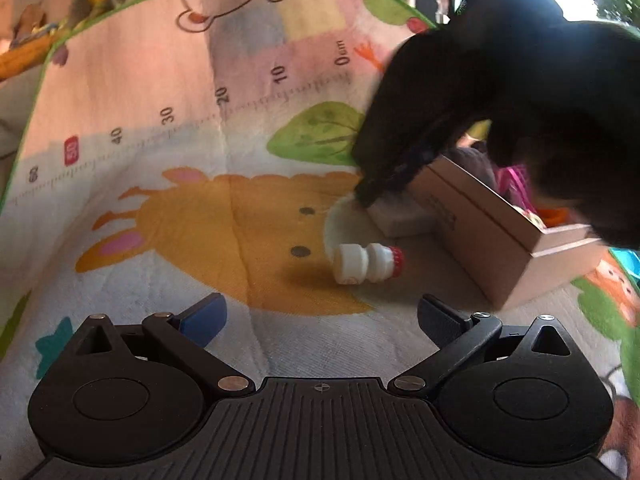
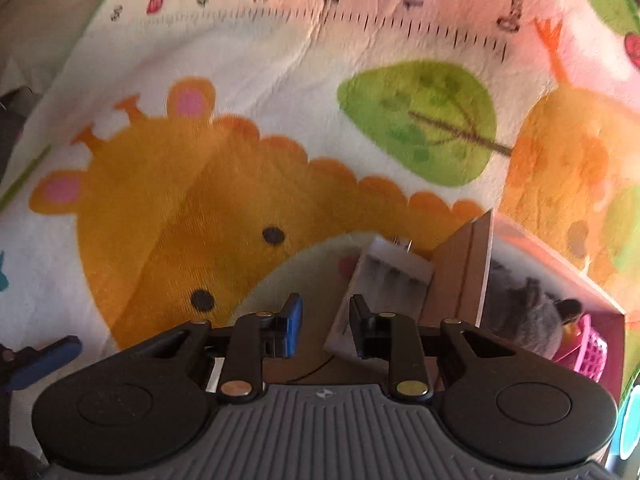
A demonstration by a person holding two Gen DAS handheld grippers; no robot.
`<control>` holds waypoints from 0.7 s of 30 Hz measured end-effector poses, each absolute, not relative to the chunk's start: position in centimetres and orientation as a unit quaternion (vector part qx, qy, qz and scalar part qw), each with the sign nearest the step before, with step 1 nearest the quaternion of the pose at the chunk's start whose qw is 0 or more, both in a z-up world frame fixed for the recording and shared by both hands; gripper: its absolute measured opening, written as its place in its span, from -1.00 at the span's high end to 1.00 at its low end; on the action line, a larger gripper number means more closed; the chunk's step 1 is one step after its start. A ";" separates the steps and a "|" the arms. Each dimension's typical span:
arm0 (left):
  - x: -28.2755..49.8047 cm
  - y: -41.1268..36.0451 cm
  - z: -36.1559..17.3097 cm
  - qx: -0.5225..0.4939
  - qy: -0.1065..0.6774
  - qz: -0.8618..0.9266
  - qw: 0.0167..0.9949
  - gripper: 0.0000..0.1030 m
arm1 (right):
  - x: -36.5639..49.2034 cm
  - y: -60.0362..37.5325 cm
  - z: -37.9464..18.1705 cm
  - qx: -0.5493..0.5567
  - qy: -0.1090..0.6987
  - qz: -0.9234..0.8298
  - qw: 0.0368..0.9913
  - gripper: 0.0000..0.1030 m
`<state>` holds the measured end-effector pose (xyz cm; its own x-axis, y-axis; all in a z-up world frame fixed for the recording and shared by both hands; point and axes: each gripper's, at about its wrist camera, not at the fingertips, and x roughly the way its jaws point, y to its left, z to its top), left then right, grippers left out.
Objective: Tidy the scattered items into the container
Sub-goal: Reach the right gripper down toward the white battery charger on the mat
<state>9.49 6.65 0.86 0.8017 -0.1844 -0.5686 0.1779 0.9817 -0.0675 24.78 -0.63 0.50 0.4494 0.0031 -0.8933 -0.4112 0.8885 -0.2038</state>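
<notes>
The right gripper [image 2: 325, 320] has its jaws drawn close together over the left edge of a flat white box [image 2: 392, 280] and appears to pinch it. Motion blur makes the contact hard to confirm. The left gripper [image 1: 320, 316] has its jaws spread wide and holds nothing.

The white box lies flat on the play mat [image 1: 160, 220], touching the left wall of the open cardboard box [image 1: 492, 248] that serves as the container. Just near of it, a small white drink bottle with a red cap [image 1: 366, 262] lies on its side, close ahead of the left gripper's open jaws and apart from the container.

The step in hand looks like the pick-up of the white box. Next it would need lifting clear of the cardboard rim and carrying right, over the opening, before release. The bottle seems the left gripper's target. A round bottle may roll, so the jaws should straddle its body.

Inside the container a grey plush toy [image 2: 528, 312] and a pink basket [image 2: 592, 352] show only in part. In the left wrist view the right gripper is a dark blur hiding most of the container's contents, and the container's right side is cut off.
</notes>
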 end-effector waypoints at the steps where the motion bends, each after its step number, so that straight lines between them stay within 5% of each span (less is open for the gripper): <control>1: 9.4 6.6 0.8 -0.002 0.301 -0.099 0.948 -1.00 | 24.7 -0.8 0.5 -0.196 0.509 0.125 0.829 0.51; 21: 5.0 5.4 0.4 0.060 0.319 -0.149 0.934 -1.00 | 8.9 -12.0 1.7 -0.051 0.531 0.226 0.815 0.48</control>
